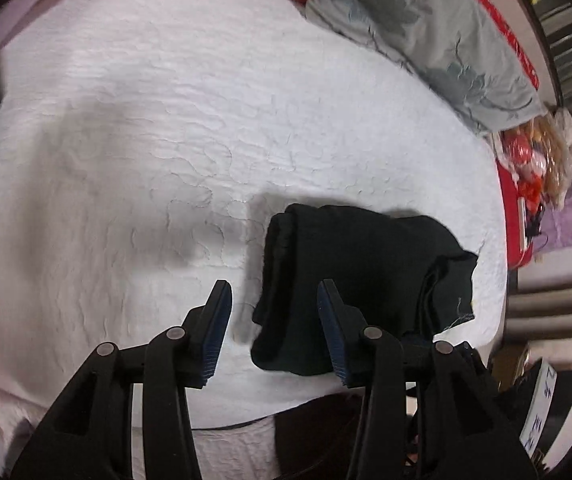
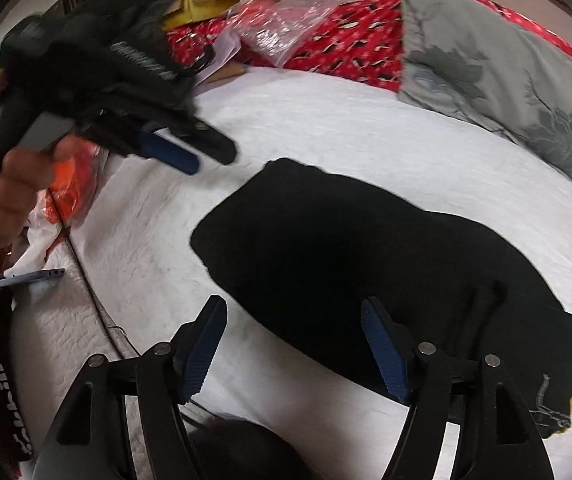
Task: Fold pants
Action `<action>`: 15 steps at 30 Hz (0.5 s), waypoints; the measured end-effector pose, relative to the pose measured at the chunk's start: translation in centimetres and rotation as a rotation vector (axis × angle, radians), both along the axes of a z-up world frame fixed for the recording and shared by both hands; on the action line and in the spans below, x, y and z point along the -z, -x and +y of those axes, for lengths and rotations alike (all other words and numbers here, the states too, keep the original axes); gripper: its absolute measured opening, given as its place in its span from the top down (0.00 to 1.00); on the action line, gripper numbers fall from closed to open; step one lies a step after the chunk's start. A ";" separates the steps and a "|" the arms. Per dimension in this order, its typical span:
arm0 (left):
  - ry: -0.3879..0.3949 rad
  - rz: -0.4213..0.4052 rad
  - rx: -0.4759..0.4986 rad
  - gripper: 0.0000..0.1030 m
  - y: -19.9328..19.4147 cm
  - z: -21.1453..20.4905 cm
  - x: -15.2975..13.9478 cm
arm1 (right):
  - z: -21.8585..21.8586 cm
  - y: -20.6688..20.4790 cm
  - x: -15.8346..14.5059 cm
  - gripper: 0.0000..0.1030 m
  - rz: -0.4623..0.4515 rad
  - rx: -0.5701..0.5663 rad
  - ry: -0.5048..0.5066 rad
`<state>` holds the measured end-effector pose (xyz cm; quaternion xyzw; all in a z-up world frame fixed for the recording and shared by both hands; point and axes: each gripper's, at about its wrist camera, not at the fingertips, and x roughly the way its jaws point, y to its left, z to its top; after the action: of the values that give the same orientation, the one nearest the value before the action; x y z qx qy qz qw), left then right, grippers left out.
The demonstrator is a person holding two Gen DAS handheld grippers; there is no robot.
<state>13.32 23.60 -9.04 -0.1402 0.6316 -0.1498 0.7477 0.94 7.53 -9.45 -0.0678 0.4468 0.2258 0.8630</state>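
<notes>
The black pants (image 1: 358, 280) lie folded into a compact stack on the white quilted bedspread (image 1: 165, 120), near its front right edge. My left gripper (image 1: 273, 292) is open and empty, raised above the bed just left of the stack. In the right wrist view the pants (image 2: 346, 264) fill the middle. My right gripper (image 2: 294, 308) is open and empty above their near edge. The left gripper (image 2: 189, 156) also shows there at the upper left, held in a hand and raised clear of the pants.
A grey floral pillow (image 1: 426, 32) lies at the far right of the bed, also seen in the right wrist view (image 2: 506, 72). Red patterned fabric (image 2: 346, 36) and plastic bags (image 2: 269, 24) crowd the far edge. A phone (image 2: 25, 278) and a cable (image 2: 85, 272) lie at the left.
</notes>
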 end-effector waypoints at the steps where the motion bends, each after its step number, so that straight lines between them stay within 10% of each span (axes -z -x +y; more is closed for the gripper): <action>1: 0.004 0.011 0.015 0.59 -0.4 -0.1 0.3 | 0.5 0.0 0.2 0.31 -0.004 -0.003 0.008; 15: -0.024 0.067 0.189 0.56 -4.1 -1.9 2.7 | 7.0 -1.3 3.5 0.30 -0.051 0.044 0.187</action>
<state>17.39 21.68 -11.79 -0.0760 0.6684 -0.2075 0.7102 2.28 14.53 -12.93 -0.1440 0.4454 0.1621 0.8687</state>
